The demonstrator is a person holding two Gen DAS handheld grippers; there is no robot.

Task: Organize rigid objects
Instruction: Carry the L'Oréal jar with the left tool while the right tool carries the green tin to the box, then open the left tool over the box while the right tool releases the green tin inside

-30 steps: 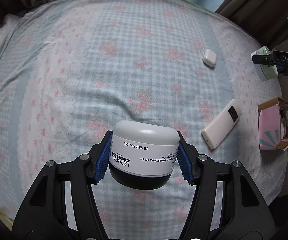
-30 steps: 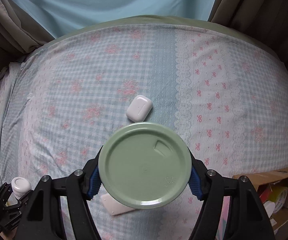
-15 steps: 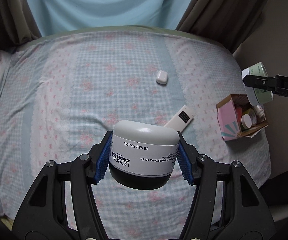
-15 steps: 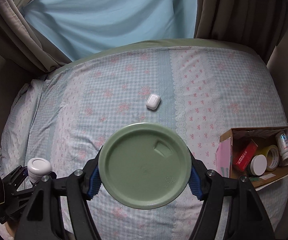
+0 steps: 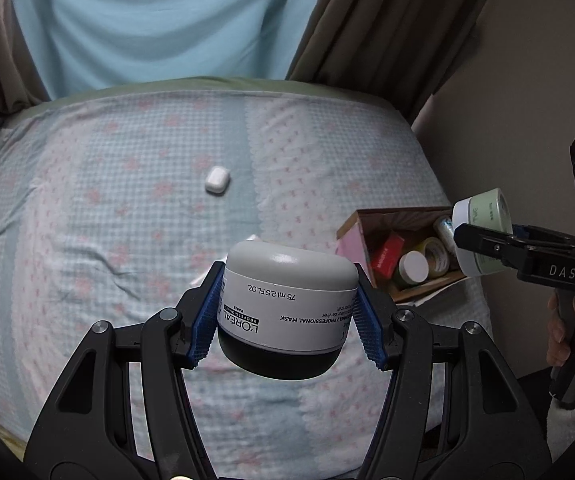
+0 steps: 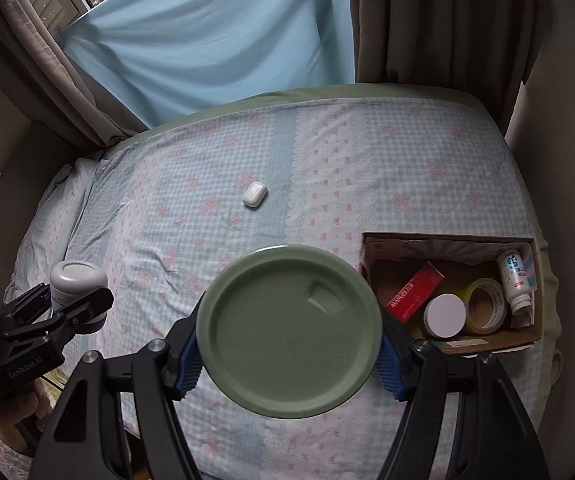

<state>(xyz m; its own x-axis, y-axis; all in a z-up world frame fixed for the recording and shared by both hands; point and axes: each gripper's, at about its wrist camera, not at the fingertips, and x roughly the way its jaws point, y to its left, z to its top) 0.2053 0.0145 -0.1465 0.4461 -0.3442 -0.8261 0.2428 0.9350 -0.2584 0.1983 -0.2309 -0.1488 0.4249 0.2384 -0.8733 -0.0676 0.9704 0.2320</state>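
Note:
My left gripper (image 5: 287,320) is shut on a white and black L'Oreal mask jar (image 5: 287,308), held high above the bed; the jar also shows in the right wrist view (image 6: 77,280). My right gripper (image 6: 289,350) is shut on a green-lidded jar (image 6: 289,336), also seen in the left wrist view (image 5: 485,224) above the box's right end. A cardboard box (image 6: 447,236) (image 5: 349,228) lies open at the bed's right edge with a red carton, tape roll, white-capped jar and bottle inside. A white earbuds case (image 6: 254,195) (image 5: 217,180) lies mid-bed.
The bed has a blue checked sheet (image 6: 207,208) with pink flowers. Curtains (image 6: 427,20) and a blue drape hang behind it. A white remote's corner (image 5: 252,237) peeks out behind the mask jar. A wall stands right of the bed.
Both grippers have risen and pulled back from the bed, each still holding its jar. The box has come fully into view; the remote is now mostly hidden behind the mask jar.

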